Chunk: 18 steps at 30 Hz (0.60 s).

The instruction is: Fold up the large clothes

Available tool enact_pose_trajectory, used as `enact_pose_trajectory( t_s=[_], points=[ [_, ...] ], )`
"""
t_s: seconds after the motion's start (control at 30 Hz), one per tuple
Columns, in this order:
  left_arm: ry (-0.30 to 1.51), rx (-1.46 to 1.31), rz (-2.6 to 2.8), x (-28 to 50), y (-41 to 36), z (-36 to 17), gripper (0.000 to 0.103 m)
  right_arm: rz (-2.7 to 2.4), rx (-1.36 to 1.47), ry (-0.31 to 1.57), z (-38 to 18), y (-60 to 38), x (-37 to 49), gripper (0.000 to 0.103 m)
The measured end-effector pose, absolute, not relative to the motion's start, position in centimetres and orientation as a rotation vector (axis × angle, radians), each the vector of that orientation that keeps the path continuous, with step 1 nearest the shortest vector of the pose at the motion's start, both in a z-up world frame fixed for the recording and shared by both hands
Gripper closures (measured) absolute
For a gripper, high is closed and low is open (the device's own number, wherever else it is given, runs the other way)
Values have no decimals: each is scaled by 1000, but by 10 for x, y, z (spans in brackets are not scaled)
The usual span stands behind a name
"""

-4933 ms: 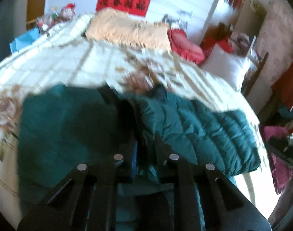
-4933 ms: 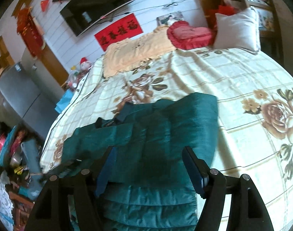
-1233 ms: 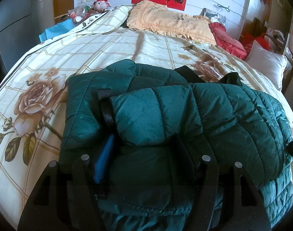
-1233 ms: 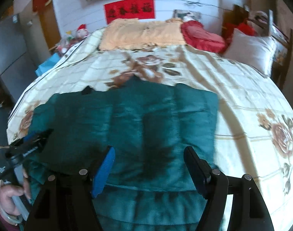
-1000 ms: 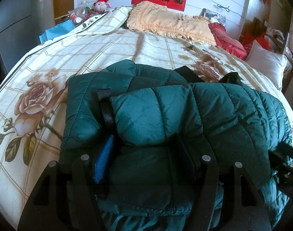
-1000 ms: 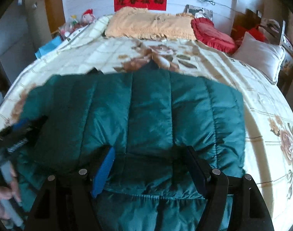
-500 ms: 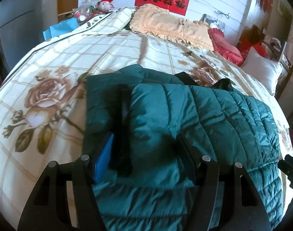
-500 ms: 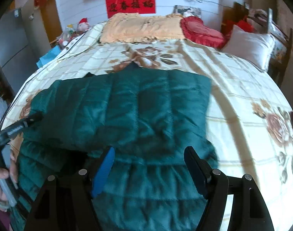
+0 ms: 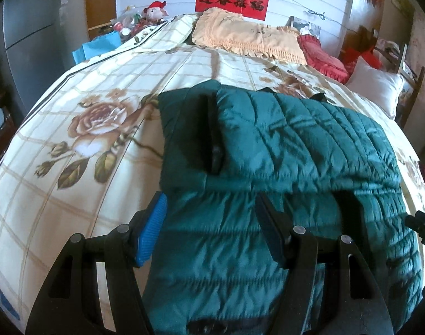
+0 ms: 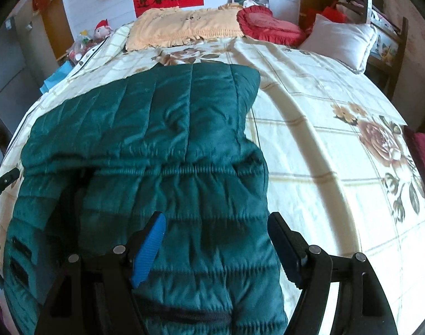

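The bed (image 9: 81, 145) fills both views, its floral cover running up to an orange pillow (image 9: 245, 40) at 12 o'clock, a red cushion (image 10: 268, 25) at 1 and a white pillow (image 10: 340, 39) at 2. The jacket (image 9: 282, 167) lies across the near half of it. A second ago its top part was bunched high over the left gripper's fingers; now that part is laid back flat as a folded panel, with the lower body spread toward 6 o'clock and a dark strap (image 9: 212, 131) showing along the panel's left edge.

In the right wrist view the jacket (image 10: 162, 153) sits from centre to 9 o'clock, its folded edge crossing the middle.

The left gripper (image 9: 211, 229) stands wide open, holding nothing; the jacket lies between and under its fingers, which have drawn back out of the bundle. The right gripper (image 10: 216, 244) is equally wide open and empty, hanging over the jacket's lower part, as it was before.
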<state>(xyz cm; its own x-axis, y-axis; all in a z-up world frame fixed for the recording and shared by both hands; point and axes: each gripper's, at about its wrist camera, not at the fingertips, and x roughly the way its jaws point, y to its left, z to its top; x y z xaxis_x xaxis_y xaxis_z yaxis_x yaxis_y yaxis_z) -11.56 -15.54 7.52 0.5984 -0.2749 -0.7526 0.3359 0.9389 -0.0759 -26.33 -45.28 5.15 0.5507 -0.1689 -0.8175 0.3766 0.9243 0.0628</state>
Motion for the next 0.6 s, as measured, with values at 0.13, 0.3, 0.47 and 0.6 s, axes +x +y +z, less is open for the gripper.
enact_pose_trajectory(
  t_s=[0.13, 0.3, 0.47, 0.6],
  points=[
    [859, 62, -357, -133, -148, 75, 37, -315, 229, 929, 50, -442, -278, 30],
    [847, 51, -372, -156, -142, 78, 37, -317, 220, 919, 50, -428, -290, 30],
    [838, 34, -392, -180, -138, 80, 37, -331, 213, 906, 54, -419, -305, 30],
    [829, 44, -402, -198, -133, 81, 37, -335, 212, 906, 56, -412, -318, 30]
  ],
)
